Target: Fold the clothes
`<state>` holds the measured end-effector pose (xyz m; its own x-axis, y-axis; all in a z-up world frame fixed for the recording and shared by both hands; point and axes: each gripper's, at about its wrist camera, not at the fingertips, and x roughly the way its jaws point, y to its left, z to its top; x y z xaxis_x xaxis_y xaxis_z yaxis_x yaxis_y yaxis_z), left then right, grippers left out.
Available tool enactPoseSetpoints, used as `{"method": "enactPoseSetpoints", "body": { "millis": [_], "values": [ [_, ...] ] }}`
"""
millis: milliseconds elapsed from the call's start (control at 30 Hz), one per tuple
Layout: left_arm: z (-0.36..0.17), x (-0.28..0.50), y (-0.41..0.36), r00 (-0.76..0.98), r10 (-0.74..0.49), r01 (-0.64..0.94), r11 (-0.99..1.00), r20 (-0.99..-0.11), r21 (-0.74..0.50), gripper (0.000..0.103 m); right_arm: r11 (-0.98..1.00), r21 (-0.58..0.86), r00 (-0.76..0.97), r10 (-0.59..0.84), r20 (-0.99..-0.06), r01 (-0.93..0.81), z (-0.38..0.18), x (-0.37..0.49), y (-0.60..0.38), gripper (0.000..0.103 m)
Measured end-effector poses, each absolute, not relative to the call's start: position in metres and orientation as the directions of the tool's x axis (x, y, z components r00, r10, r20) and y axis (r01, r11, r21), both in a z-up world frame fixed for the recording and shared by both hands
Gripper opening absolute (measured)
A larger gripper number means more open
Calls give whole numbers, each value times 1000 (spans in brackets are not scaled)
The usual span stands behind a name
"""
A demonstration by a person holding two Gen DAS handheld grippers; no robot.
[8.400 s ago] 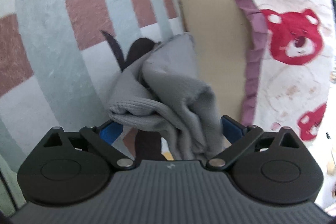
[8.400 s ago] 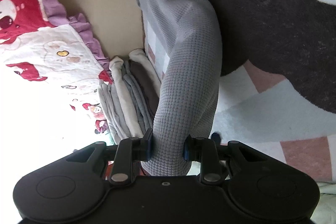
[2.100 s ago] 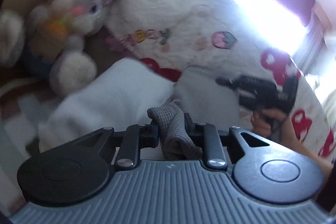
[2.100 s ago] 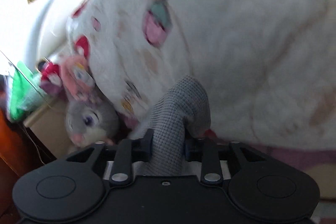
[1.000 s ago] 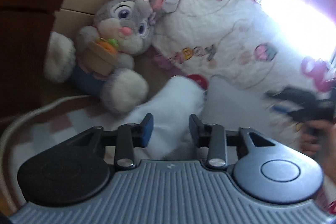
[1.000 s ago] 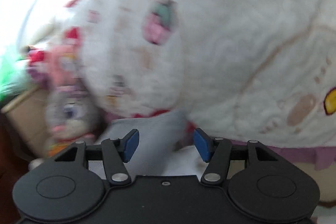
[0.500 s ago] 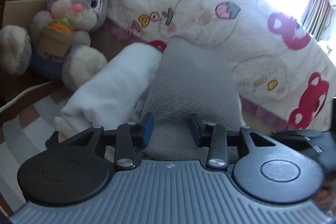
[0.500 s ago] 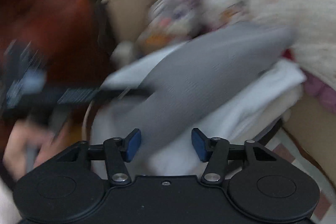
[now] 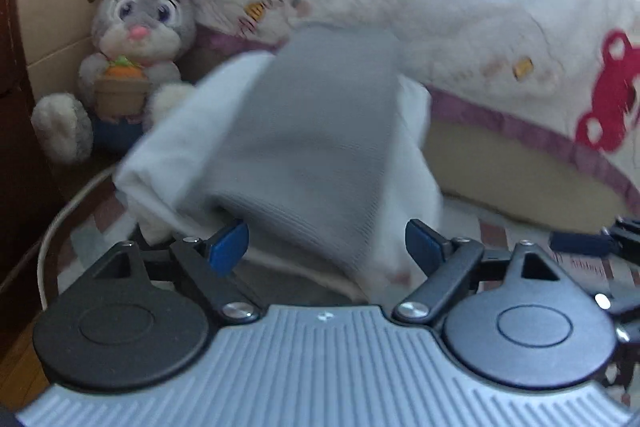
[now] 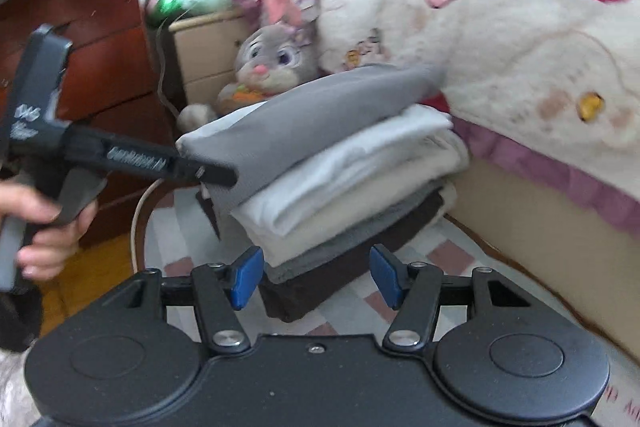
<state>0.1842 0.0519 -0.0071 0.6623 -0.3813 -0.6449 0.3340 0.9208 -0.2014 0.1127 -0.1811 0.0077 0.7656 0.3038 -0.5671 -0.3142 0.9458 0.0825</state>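
A folded grey knit garment (image 9: 320, 131) lies on top of a stack of folded clothes (image 10: 360, 187), over white, cream, grey and dark brown pieces. My left gripper (image 9: 326, 247) faces the stack's near edge. Its jaws are opening wide, and the blue pads stand apart from the cloth, pressing on nothing. In the right wrist view the left gripper (image 10: 212, 177) sits at the grey garment's left end, held by a person's hand (image 10: 44, 223). My right gripper (image 10: 317, 281) hangs in front of the stack's bottom layers with its jaws opening and nothing held between them.
The stack stands on a patterned rug (image 10: 352, 311) beside a bed with a white bear-print quilt (image 9: 500, 11). A grey plush rabbit (image 9: 136, 39) sits behind the stack, by a beige drawer unit (image 10: 204, 55). A brown wooden cabinet (image 10: 80, 39) stands at the left. A white cable (image 9: 56, 227) curves across the rug.
Both grippers have let go of the grey garment, which now lies flat on the stack. The two grippers have drawn back from it, and the left jaws have spread much wider.
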Motion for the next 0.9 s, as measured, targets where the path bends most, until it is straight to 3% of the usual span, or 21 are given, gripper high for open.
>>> {"method": "enactPoseSetpoints", "body": {
  "millis": [133, 267, 467, 767, 900],
  "values": [
    [-28, 149, 51, 586, -430, 340, 900, -687, -272, 88, 961, 82, 793, 264, -548, -263, 2, 96, -179, 64],
    [-44, 123, 47, 560, -358, 284, 930, -747, -233, 88, 972, 77, 810, 227, -541, -221, 8, 80, -170, 64],
    [-41, 76, 31, 586, -260, 288, 952, -767, -102, 90, 987, 101, 797, 164, -582, -129, 7, 36, -164, 64],
    [-36, 46, 18, 603, -176, 240, 970, -778, -34, 99, 992, 101, 753, 118, -647, -68, 1, 19, -168, 64],
    [-32, 40, 18, 598, -187, 229, 972, -779, -57, 99, 993, 98, 750, 114, -651, -66, 6, 6, -168, 65]
  ]
}}
